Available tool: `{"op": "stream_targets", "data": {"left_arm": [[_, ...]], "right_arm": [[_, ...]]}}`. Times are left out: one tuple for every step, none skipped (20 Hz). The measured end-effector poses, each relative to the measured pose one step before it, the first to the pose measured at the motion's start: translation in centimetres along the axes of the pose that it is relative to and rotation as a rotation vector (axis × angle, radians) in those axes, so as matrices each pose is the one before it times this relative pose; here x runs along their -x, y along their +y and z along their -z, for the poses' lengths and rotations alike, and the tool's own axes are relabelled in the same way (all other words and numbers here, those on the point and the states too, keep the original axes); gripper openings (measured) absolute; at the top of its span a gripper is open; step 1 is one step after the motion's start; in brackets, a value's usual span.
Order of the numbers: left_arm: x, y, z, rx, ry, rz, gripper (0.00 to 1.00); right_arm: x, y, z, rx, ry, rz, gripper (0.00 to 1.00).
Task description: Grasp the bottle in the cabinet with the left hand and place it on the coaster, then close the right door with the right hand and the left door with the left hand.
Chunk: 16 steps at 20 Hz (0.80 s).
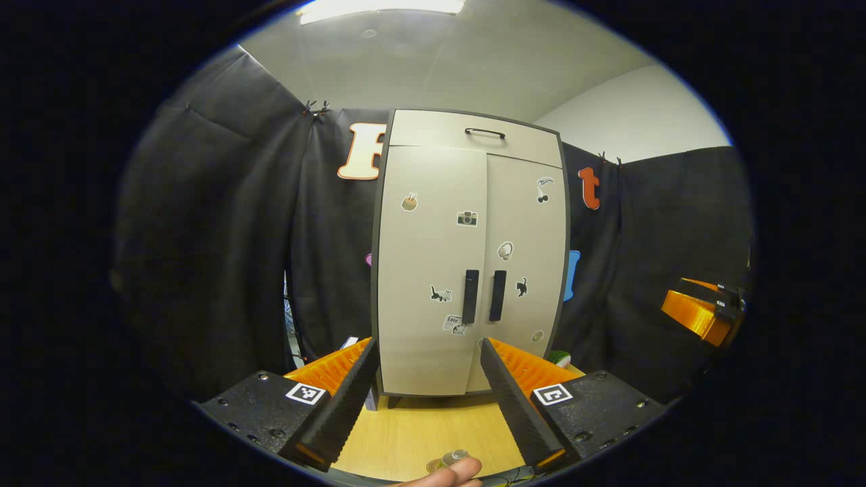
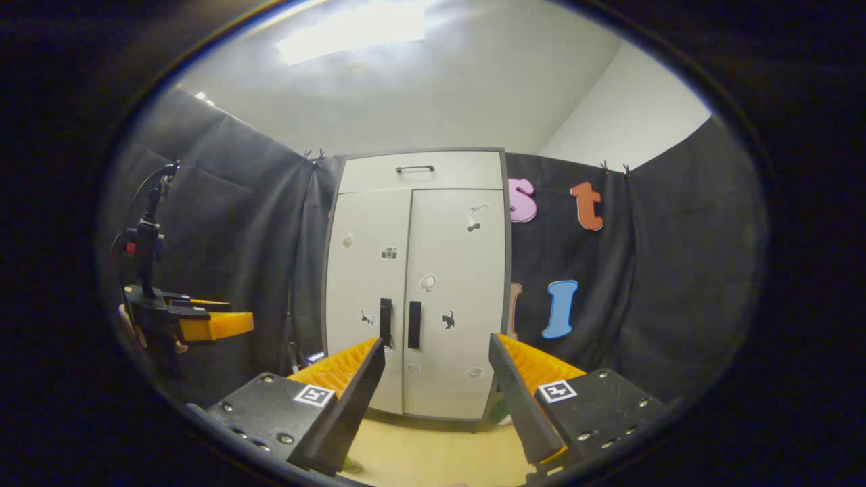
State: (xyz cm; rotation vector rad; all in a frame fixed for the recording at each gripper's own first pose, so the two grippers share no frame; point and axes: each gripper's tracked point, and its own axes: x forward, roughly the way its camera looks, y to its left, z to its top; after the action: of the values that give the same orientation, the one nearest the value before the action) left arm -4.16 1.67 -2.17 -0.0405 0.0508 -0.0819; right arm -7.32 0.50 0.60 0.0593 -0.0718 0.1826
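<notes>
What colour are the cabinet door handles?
Black. Both handles stand upright side by side where the cabinet doors meet, clearest in the left gripper view.

I count one cabinet at my twelve o'clock, with two doors, left and right, one drawer on top, and three handles: one on the drawer, two on the doors. Stickers: about nine. One table at six o'clock.
</notes>
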Motion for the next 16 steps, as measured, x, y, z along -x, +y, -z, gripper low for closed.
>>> {"op": "stream_targets", "data": {"left_arm": [[-0.197,0.075,0.015,0.00089,0.00125,-0.00121,0.96],[-0.036,0.053,0.101,0.00046,0.00051,-0.00211,0.96],[-0.041,0.061,-0.019,-0.00195,-0.00375,-0.00142,0.96],[-0.1,0.339,-0.157,-0.00147,-0.00954,-0.01784,0.92],[-0.059,0.487,-0.253,-0.00528,-0.01117,-0.02255,1.0],[-0.161,0.516,-0.093,-0.00756,-0.00799,-0.02896,0.96],[-0.165,0.341,-0.099,-0.00781,-0.007,-0.01719,0.92],[-0.441,-0.359,0.106,-0.00296,-0.00163,0.00898,0.92],[-0.291,-0.435,0.082,0.001,0.00042,0.01504,0.96],[-0.056,-0.361,0.057,0.00135,-0.0019,0.01639,0.96],[-0.237,-0.13,0.041,0.00001,-0.00015,0.0056,0.96],[-0.05,0.002,0.113,-0.00312,0.00394,0.00456,0.96],[-0.196,-0.155,0.097,-0.00442,0.01062,0.00324,0.96],[-0.092,-0.113,0.517,0.00004,0.02851,-0.00043,0.96],[0.011,-0.174,0.087,0.00395,0.0122,0.0016,0.93],[0.064,-0.311,-0.55,0.00866,-0.00707,0.00728,0.96]], "right_arm": [[-0.136,0.228,-0.145,-0.00003,-0.00344,-0.00711,0.94],[-0.046,0.114,-0.09,0.00067,-0.00355,-0.00195,0.94],[-0.087,-0.029,0.011,0.00252,-0.00075,0.00104,0.94],[-0.183,-0.002,0.119,0.00528,0.00284,0.00178,0.94],[-0.158,-0.019,0.042,0.00764,0.00111,0.0024,0.94],[-0.259,-0.031,0.03,0.01256,-0.00157,0.00304,0.94],[-0.183,-0.307,-0.06,0.01439,-0.00535,0.00764,0.94],[-0.092,-0.203,0.054,0.01178,-0.00641,0.00703,0.91],[-0.224,-0.068,0.237,0.00394,-0.00259,0.0041,0.94],[-0.275,-0.021,0.2,-0.00104,-0.00126,0.00239,0.94],[-0.341,0.018,0.274,0.00456,0.00408,0.00269,0.94],[-0.27,-0.003,0.141,0.01443,0.00334,0.00723,0.91],[-0.383,-0.242,0.11,0.02018,0.00068,0.00796,0.94],[-0.211,-0.026,0.075,0.01714,-0.00326,0.00722,0.94],[-0.452,0.145,0.316,0.00691,0.00359,-0.0015,0.94],[-0.263,0.417,0.198,-0.00589,0.00334,-0.00306,0.94]]}}
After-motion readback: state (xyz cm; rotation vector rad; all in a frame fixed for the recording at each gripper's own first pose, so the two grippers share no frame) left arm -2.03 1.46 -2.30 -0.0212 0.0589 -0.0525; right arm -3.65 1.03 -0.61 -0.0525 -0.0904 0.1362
